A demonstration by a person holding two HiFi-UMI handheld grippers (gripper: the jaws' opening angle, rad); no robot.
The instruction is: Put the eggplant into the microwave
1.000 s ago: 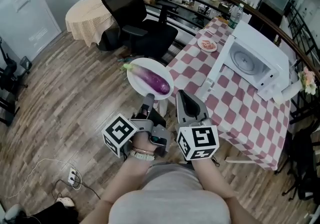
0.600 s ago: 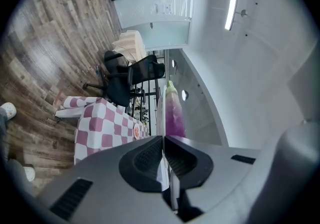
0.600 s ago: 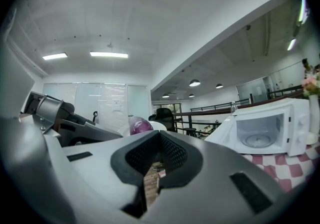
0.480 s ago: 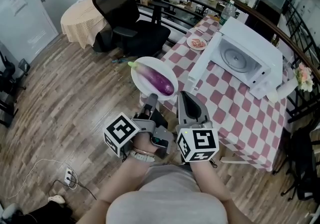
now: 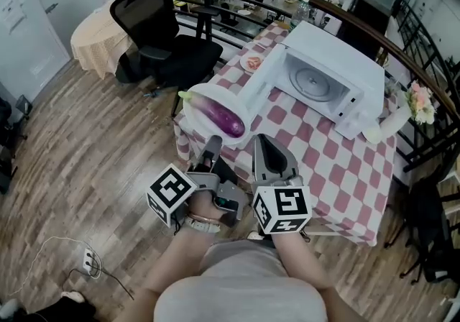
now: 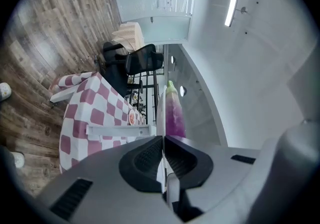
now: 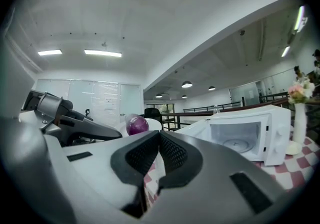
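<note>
The person stands at the near corner of the table, and this looks like the carrying step: the purple eggplant lies on a white plate held out level in the air at that corner, not yet at the microwave. The left gripper has its jaws clamped on the plate's near rim; its own view shows the thin white edge nipped between the pads. The right gripper hangs just beside it with jaws pressed together on nothing, pointing towards the oven.

The microwave already stands open, its glass turntable bare, so I'd say what remains is to bring the plate round to the cavity and slide it in level, since the eggplant lies loose and could roll.

The thing in the way is the microwave door, swung out towards the plate; seen from above, the plate's far edge sits right at the door's end, so the load must pass on the open side of it. Further off, a small plate of food sits beyond the door, a vase of flowers stands by the oven's other side, and a black office chair is well clear.
</note>
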